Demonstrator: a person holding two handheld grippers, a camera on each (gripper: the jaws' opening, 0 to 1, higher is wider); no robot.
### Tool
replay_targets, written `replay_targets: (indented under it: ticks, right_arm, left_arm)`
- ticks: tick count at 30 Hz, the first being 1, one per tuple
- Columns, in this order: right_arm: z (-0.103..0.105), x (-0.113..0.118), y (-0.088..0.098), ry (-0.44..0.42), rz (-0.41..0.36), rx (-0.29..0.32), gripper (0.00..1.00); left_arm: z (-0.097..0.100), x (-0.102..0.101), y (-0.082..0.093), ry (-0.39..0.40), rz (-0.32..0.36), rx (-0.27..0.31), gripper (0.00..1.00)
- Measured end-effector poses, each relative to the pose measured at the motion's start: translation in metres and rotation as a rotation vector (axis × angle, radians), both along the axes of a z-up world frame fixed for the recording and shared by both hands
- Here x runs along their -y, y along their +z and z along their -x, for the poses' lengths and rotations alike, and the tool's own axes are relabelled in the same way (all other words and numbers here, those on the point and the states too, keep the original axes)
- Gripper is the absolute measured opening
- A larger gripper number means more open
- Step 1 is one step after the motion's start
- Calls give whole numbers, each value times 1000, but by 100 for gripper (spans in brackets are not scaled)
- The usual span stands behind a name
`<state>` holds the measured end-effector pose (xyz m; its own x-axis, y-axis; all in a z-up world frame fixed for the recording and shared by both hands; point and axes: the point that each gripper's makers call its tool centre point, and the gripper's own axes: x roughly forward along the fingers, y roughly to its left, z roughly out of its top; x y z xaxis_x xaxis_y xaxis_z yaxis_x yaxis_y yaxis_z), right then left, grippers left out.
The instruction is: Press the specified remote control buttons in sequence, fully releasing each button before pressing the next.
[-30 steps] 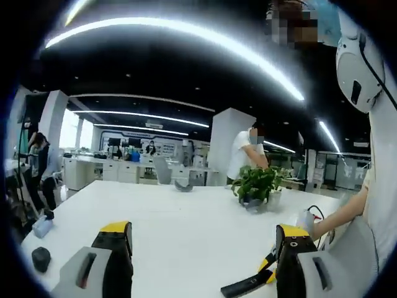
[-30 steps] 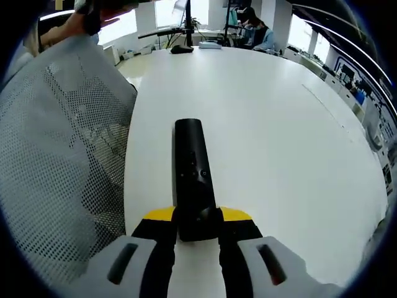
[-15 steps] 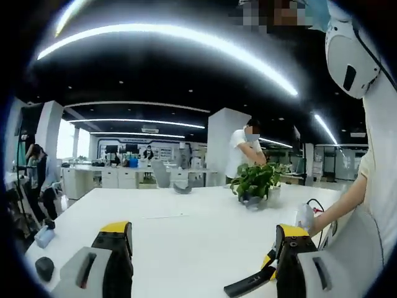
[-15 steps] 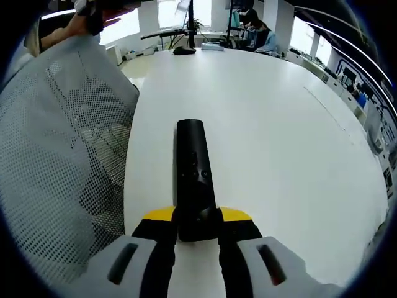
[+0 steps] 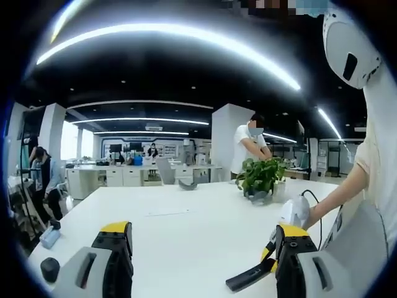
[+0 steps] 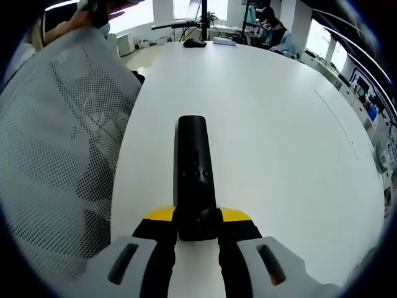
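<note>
The right gripper (image 6: pixel 197 226) is pinching the near end of the remote (image 6: pixel 194 171), a light, stiff, likely slick bar above the surface (image 6: pixel 273 124), while the left gripper (image 5: pixel 201 257) is hanging spread beside the remote.

We see a remote control (image 6: pixel 194 177) of black plastic, matt along its length with small raised buttons that catch a faint sheen. The right gripper (image 6: pixel 197 225) clamping it looks like hard plastic too: smooth pale grey shells, black matt jaws and glossy yellow tips. The left gripper (image 5: pixel 201 248) has the same finish. The table (image 6: pixel 279 136) is a smooth white surface with a soft gloss that reflects the ceiling lights. Beside it we see a chair back (image 6: pixel 56 155) of grey open-weave mesh cloth, rough and perforated.
</note>
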<state>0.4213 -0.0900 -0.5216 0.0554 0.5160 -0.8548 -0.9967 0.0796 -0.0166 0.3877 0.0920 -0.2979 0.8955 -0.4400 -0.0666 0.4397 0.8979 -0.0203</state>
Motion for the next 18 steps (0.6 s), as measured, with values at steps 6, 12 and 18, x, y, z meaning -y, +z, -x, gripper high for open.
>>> replay_targets:
  ticks: [6, 12, 18]
  right_arm:
    - [-27, 4, 1, 25, 55, 57, 24]
    - [-53, 7, 4, 27, 90, 84, 24]
    - [-80, 10, 6, 46, 129, 106, 24]
  left_arm:
    - [-1, -2, 0, 7, 4, -4, 100]
    - [-1, 0, -3, 4, -15, -13, 100]
    - [-2, -3, -4, 16, -22, -18, 100]
